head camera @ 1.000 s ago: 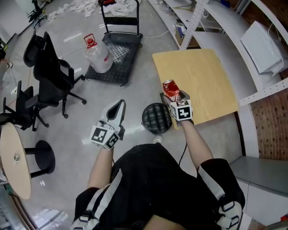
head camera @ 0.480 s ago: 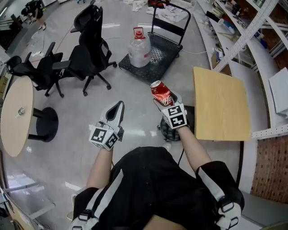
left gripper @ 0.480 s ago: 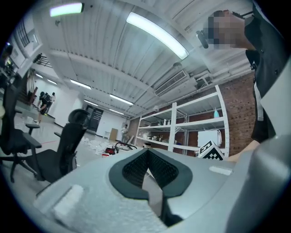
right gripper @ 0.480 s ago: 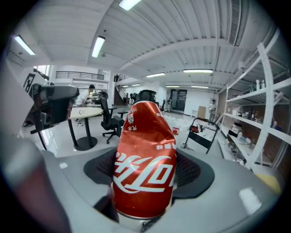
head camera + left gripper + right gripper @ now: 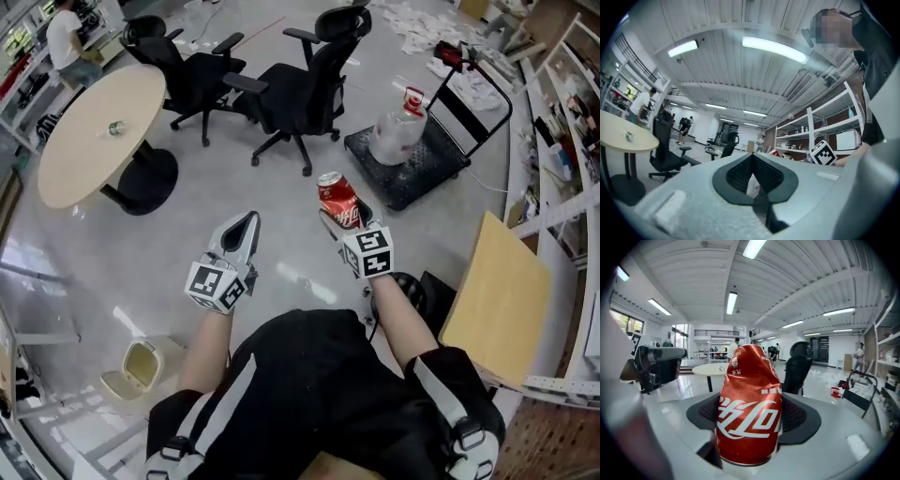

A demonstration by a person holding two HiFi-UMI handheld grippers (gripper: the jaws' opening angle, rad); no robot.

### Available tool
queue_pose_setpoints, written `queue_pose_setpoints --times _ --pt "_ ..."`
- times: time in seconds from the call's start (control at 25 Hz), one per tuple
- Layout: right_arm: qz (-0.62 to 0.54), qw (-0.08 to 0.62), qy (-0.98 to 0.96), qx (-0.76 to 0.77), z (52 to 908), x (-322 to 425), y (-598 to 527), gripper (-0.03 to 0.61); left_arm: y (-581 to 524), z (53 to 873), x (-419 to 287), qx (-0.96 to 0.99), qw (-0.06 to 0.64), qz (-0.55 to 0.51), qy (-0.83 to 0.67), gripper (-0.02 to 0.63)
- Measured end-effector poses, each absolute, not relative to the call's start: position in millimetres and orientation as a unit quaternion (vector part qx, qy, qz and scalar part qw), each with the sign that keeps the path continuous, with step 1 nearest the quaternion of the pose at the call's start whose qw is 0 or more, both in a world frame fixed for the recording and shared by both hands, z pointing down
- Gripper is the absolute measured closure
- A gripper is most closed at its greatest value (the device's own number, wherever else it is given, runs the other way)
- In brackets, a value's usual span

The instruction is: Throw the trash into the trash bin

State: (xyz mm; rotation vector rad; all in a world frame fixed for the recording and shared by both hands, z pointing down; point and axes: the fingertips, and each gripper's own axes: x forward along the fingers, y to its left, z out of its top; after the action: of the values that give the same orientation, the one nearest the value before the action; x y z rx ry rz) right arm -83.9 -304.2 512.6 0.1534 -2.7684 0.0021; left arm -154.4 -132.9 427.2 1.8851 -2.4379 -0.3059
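A crushed red cola can (image 5: 337, 200) stands upright between the pads of my right gripper (image 5: 342, 212), which is shut on it. In the right gripper view the can (image 5: 749, 408) fills the middle, with my right gripper (image 5: 750, 425) holding its lower half on both sides. My left gripper (image 5: 246, 223) hangs to the left of the can, with its jaws drawn to a point. In the left gripper view the left gripper (image 5: 752, 173) has its dark pads together and holds nothing that I can make out. A small beige bin (image 5: 139, 367) with its lid raised stands on the floor at the lower left.
A round wooden table (image 5: 94, 131) stands at the upper left, with two black office chairs (image 5: 300, 84) beyond it. A platform trolley (image 5: 422, 178) carries a water jug (image 5: 398, 136). A wooden board (image 5: 502, 300) and shelving lie at the right. A person (image 5: 67, 37) stands far off.
The view has swung left. Both grippers and the can have left the wooden board for the open floor. The round table and the beige bin have come into view. The grip has not changed.
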Motion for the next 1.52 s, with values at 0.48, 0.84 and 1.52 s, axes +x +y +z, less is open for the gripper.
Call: queue_pose_setpoints --times 0.48,0.84,1.52 --pt "-0.013 0.138 -0.965 -0.222 495 -243 -113 0.222 60 451 -222 0.382 0.014 -0.118 -0.916 0.611" --pt "-0.012 0.124 -0.923 -0.364 493 -346 -14 0.223 149 451 -277 0.241 -0.005 -0.109 -0.964 0.611" --pt "-0.007 0.121 -0.815 -0.566 485 -457 146 0.224 274 452 -318 -0.013 -0.018 -0.099 -0.995 0.611"
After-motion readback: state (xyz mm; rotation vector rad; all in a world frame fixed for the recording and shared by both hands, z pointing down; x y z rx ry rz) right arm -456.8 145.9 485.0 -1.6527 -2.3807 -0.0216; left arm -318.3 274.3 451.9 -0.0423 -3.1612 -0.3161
